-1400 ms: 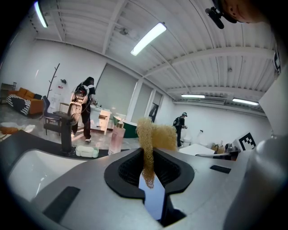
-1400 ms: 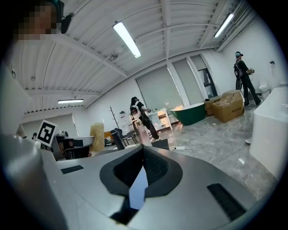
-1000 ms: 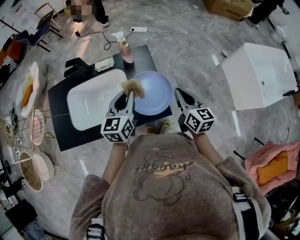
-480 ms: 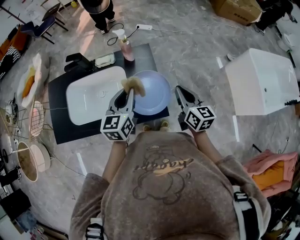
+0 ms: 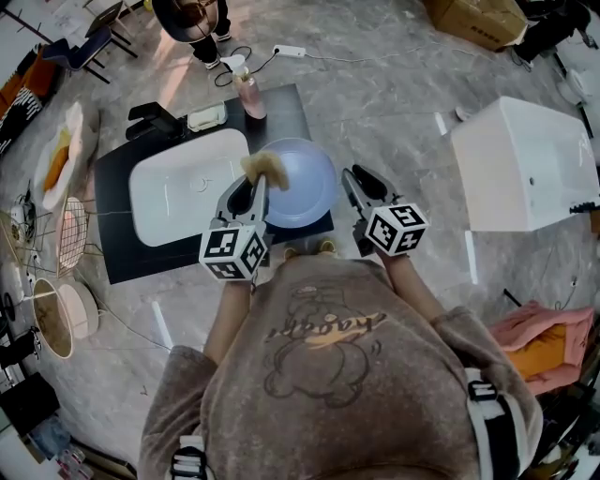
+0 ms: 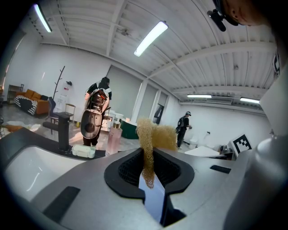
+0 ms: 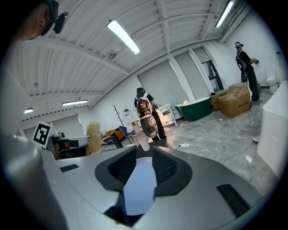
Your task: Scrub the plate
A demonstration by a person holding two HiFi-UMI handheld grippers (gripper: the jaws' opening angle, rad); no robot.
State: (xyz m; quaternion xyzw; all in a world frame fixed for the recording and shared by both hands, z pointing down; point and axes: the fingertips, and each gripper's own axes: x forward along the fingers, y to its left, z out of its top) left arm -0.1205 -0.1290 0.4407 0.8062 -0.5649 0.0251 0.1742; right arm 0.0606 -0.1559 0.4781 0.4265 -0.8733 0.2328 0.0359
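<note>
Grip of the left tongs (image 5: 253, 187): narrow, clamped tight on one tan scouring pad (image 5: 265, 169). Pinched by its lower strip between the black pads, bushy top standing up past the tips. Held over the near left part of the plate (image 5: 305, 187); touching it or not, impossible to tell.

Jaws of the right tongs (image 5: 351, 176): just opened, now partway apart, gripping nothing. Tips just beside the plate's right rim. Seen from the right gripper view, pale plate surface showing in the gap between the jaws, pads not pressing on it.

Plate itself: pale blue, round, lying flat at the right end of the dark tabletop (image 5: 131, 262), just beside the white sink basin (image 5: 183, 192).

Count: two tongs, one plate, one scouring pad, one sink basin. Behind the basin, one black faucet (image 5: 150, 120), one soap dish (image 5: 206, 118), one pink pump bottle (image 5: 250, 94), all on the one tabletop. Well apart on the grey floor (image 5: 394, 103) to the right, one white bathtub (image 5: 525, 159). At the top edge of the head view, one person (image 5: 192, 14) standing.
</note>
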